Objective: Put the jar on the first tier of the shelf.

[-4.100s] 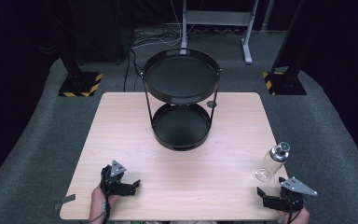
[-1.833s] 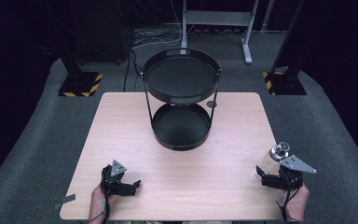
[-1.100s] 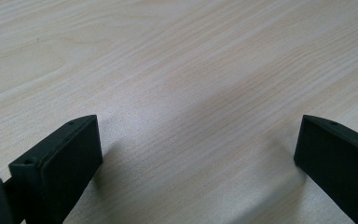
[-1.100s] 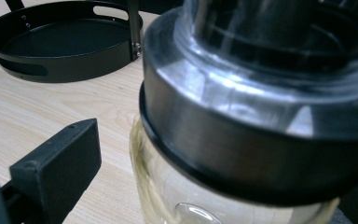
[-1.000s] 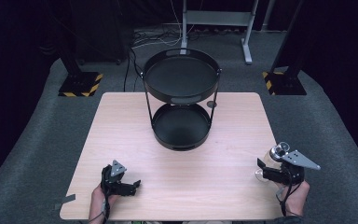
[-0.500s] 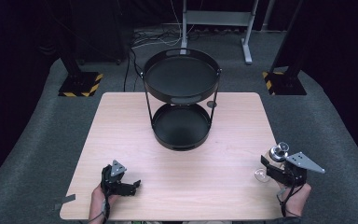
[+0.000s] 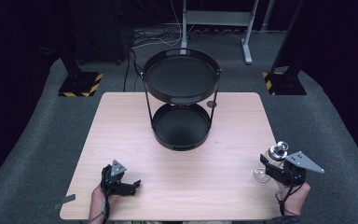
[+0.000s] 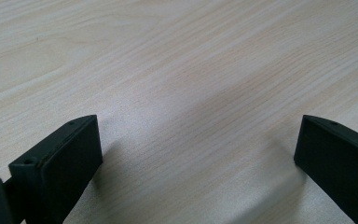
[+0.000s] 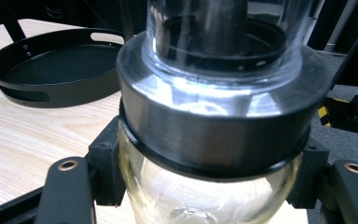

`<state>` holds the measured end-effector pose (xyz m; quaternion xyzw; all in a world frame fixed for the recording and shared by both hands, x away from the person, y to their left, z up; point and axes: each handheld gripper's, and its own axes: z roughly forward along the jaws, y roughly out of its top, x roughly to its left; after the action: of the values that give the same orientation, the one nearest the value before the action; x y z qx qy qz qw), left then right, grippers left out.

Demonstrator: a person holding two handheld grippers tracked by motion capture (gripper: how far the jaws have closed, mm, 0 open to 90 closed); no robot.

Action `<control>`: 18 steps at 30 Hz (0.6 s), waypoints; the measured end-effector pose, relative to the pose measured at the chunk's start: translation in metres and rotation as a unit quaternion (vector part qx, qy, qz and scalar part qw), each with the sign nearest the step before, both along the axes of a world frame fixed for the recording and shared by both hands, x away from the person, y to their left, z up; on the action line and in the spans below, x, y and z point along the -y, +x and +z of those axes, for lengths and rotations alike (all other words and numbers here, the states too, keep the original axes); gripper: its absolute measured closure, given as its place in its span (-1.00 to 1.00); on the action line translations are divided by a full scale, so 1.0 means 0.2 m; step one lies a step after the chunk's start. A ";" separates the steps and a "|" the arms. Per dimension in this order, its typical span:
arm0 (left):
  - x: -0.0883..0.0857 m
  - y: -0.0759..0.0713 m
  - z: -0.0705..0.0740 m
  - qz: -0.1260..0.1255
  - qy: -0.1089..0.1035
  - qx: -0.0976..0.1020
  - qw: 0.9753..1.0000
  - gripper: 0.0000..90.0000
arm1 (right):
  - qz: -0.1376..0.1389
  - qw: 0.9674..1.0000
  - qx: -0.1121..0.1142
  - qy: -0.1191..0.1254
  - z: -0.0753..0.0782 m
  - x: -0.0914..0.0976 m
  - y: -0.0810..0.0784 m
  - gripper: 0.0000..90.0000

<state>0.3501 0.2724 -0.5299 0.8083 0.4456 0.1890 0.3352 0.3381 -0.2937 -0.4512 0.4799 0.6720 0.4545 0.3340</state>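
Grasp stage: the right gripper (image 7: 271,169) has just closed its jaws on the bottle (image 7: 272,161), which stands upright near the right front edge of the table (image 7: 121,121). In the right gripper view the black pads (image 9: 105,168) press on the clear body just below the metal collar (image 9: 214,135). The left gripper (image 7: 129,184) rests near the front left of the table, well apart from the bottle, jaws spread with only bare wood between them.

The next move, judged from this grip, calls for a straight lift without tilt; the likely goal is the two-tier tray stand (image 7: 182,77) at the far middle of the table.

Materials: the bottle is transparent and smooth, round in section, with a brushed metal band and a rounded shiny cap (image 7: 278,149); such a surface may slip in hard pads. The stand is matte black, with two round rimmed trays joined by thin rods. The tabletop is pale wood with fine grain.
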 end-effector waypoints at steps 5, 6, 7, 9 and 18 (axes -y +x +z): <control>0.00 0.00 0.00 0.000 0.000 -0.001 1.000 -0.99 | 0.005 1.000 0.003 0.000 0.02 -0.01 0.00 -0.32; 0.00 0.00 0.00 0.000 -0.001 0.000 1.000 -0.99 | 0.006 1.000 0.004 0.000 0.02 -0.02 0.00 -0.32; 0.00 0.00 0.00 0.000 -0.001 0.000 1.000 -0.99 | 0.007 1.000 0.003 0.000 0.02 -0.02 0.00 -0.32; 0.00 0.00 0.00 0.000 0.000 0.000 1.000 -0.99 | 0.008 1.000 0.003 -0.001 0.02 -0.03 0.01 -0.32; 0.00 0.00 0.00 0.000 0.000 0.001 1.000 -0.99 | 0.018 1.000 0.003 -0.005 0.03 -0.08 0.03 -0.32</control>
<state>0.3499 0.2722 -0.5299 0.8081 0.4454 0.1903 0.3354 0.3439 -0.2786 -0.4445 0.4646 0.6818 0.4585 0.3303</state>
